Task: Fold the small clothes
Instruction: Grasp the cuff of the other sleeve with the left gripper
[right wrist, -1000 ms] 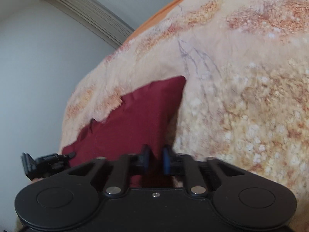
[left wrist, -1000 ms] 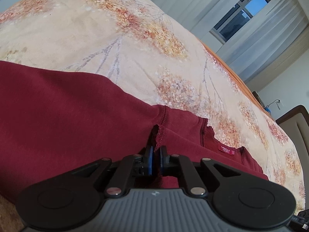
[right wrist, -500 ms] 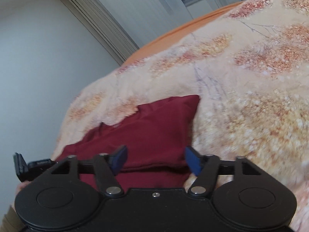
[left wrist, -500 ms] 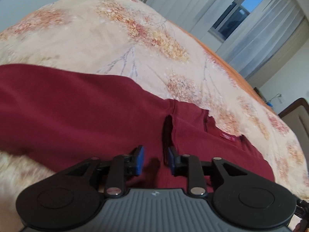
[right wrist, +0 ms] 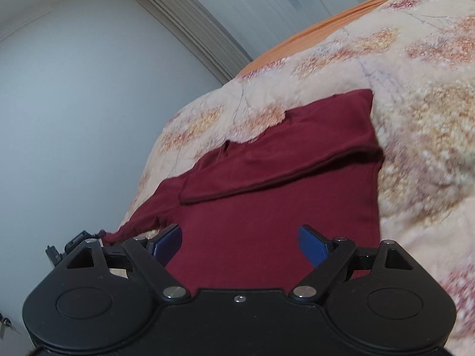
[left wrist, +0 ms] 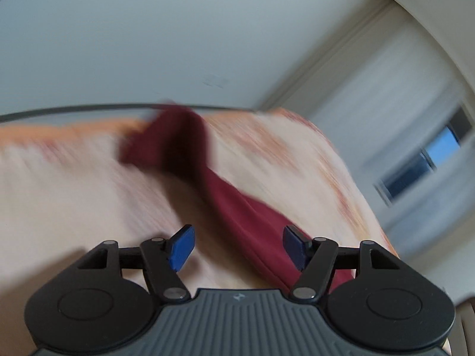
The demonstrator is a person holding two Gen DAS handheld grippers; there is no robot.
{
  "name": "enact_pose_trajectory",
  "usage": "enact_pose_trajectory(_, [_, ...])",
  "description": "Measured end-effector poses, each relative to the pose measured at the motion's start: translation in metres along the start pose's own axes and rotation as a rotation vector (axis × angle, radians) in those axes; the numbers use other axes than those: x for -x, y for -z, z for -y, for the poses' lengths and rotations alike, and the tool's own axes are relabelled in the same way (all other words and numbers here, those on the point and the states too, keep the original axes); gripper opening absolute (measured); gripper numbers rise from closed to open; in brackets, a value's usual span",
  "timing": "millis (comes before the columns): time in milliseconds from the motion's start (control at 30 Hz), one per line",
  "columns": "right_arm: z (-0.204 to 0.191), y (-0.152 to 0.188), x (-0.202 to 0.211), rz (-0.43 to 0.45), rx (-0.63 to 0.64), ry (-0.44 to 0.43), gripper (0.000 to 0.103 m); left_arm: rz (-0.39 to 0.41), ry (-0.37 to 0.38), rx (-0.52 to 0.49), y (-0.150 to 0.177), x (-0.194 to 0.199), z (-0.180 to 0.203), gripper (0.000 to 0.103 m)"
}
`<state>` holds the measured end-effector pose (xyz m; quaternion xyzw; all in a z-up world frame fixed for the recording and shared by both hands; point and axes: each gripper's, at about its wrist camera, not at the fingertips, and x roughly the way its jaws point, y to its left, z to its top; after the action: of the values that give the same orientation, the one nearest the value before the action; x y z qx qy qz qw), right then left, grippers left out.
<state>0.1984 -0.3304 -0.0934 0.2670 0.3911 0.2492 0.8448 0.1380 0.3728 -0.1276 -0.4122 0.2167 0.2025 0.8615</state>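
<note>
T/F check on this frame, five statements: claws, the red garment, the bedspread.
1. The right claw is open, gripping nothing. True.
2. The left claw is clamped on the dark red garment. False: its pads stand apart and no cloth is pinched between them.
3. The garment lies on a floral bedspread. True.
4. The garment is spread out in a single flat layer. False: one layer is folded over, and its edge runs across the cloth in the right wrist view.
5. The left wrist view is sharp. False: it is heavily motion-blurred.
</note>
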Motion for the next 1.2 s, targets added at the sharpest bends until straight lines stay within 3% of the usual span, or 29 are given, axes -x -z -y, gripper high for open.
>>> enact_pose_trajectory(133, [-0.018,0.011,-0.004,-0.01,0.003,0.012,0.087,-0.053,-0.007,0.068,-0.045,-0.026,-0.018,0.07])
enact_pose_trajectory(233, [-0.027,0.016,-0.009,-0.016,-0.007,0.024,0.087,-0.114,-0.083,0.1,-0.069,-0.053,-0.023,0.07])
enact_pose_trajectory(300, [-0.032,0.019,-0.013,-0.024,-0.009,0.034,0.087,-0.163,-0.088,0.123,-0.08,-0.071,-0.028,0.066])
enact_pose_trajectory(367, [-0.036,0.021,-0.017,-0.034,-0.013,0.044,0.087,-0.143,-0.031,0.124,-0.091,-0.079,-0.027,0.013])
enact_pose_trajectory(400, [-0.038,0.022,-0.02,-0.039,-0.015,0.05,0.087,-0.081,0.052,0.148,-0.098,-0.074,-0.029,0.011])
enact_pose_trajectory(467, [-0.042,0.023,-0.025,-0.042,-0.017,0.055,0.087,0.089,0.321,0.249,-0.106,-0.055,-0.043,0.014])
enact_pose_trajectory(500, [-0.044,0.024,-0.026,-0.042,-0.017,0.053,0.087,0.146,0.373,0.259,-0.108,-0.049,-0.048,0.014])
enact_pose_trajectory(533, [-0.047,0.024,-0.028,-0.043,-0.017,0.051,0.087,0.153,0.334,0.244,-0.111,-0.049,-0.05,0.014])
enact_pose_trajectory(633, [-0.052,0.026,-0.037,-0.054,-0.018,0.046,0.087,0.011,0.093,0.184,-0.109,-0.072,-0.061,0.011])
enact_pose_trajectory(667, [-0.054,0.026,-0.039,-0.058,-0.018,0.045,0.087,-0.025,0.047,0.152,-0.106,-0.076,-0.064,0.012])
enact_pose_trajectory(700, [-0.055,0.027,-0.041,-0.061,-0.019,0.042,0.087,-0.046,0.031,0.136,-0.102,-0.078,-0.067,0.013])
enact_pose_trajectory(733, [-0.056,0.027,-0.043,-0.065,-0.02,0.038,0.087,-0.052,0.03,0.139,-0.099,-0.078,-0.07,0.024])
enact_pose_trajectory(767, [-0.057,0.028,-0.045,-0.071,-0.021,0.035,0.087,-0.055,0.037,0.152,-0.096,-0.077,-0.074,0.044])
enact_pose_trajectory(867, [-0.06,0.03,-0.049,-0.083,-0.022,0.028,0.087,-0.019,0.081,0.198,-0.094,-0.066,-0.083,0.065])
enact_pose_trajectory(1000, [-0.063,0.035,-0.053,-0.091,-0.015,0.016,0.087,-0.032,0.071,0.143,-0.086,-0.065,-0.073,0.067])
enact_pose_trajectory(1100, [-0.064,0.038,-0.055,-0.095,-0.023,0.01,0.087,-0.046,0.019,0.093,-0.083,-0.075,-0.064,0.067])
enact_pose_trajectory(1133, [-0.065,0.038,-0.054,-0.092,-0.024,0.005,0.087,-0.041,0.011,0.094,-0.082,-0.082,-0.059,0.066])
enact_pose_trajectory(1200, [-0.066,0.039,-0.052,-0.087,-0.024,-0.003,0.087,-0.03,0.001,0.103,-0.083,-0.09,-0.053,0.053])
